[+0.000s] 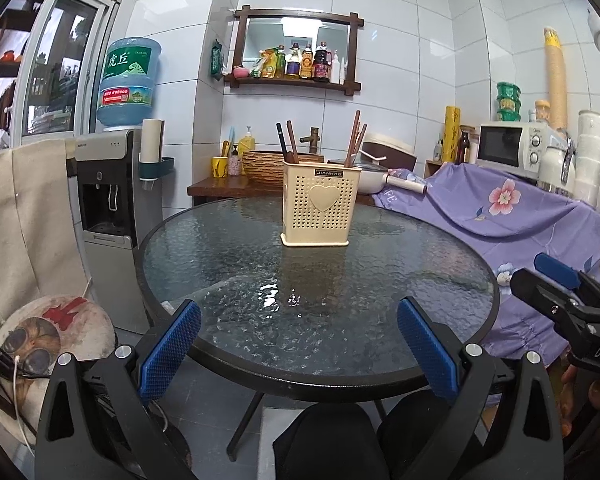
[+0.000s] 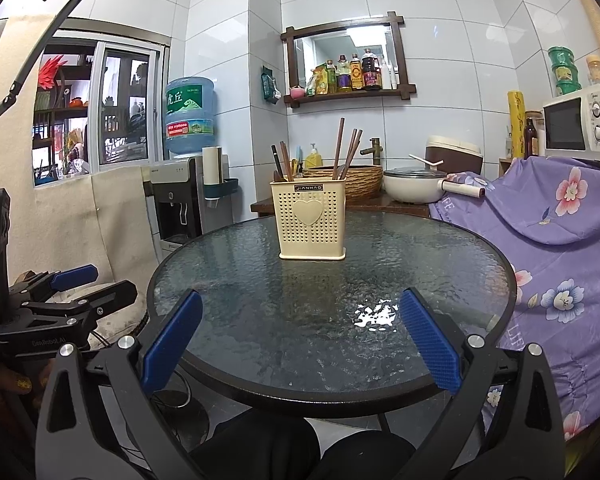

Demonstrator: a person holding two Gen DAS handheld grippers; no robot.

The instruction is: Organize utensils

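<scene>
Both grippers, left gripper (image 1: 298, 344) and right gripper (image 2: 300, 340), fingers spread, empty. Utensils stand in holder (image 1: 316, 204); bench (image 1: 220, 248) bare. Approach holder from above, pinch one stick high.

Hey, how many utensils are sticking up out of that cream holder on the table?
About 6. Three stand in the left side of the cream holder: a black one and two brown. Three brown chopsticks lean in its right side. Shorter ones may be hidden inside.

Utensils (image 1: 290, 144) in holder (image 1: 316, 204) — on table (image 1: 420, 280).
</scene>
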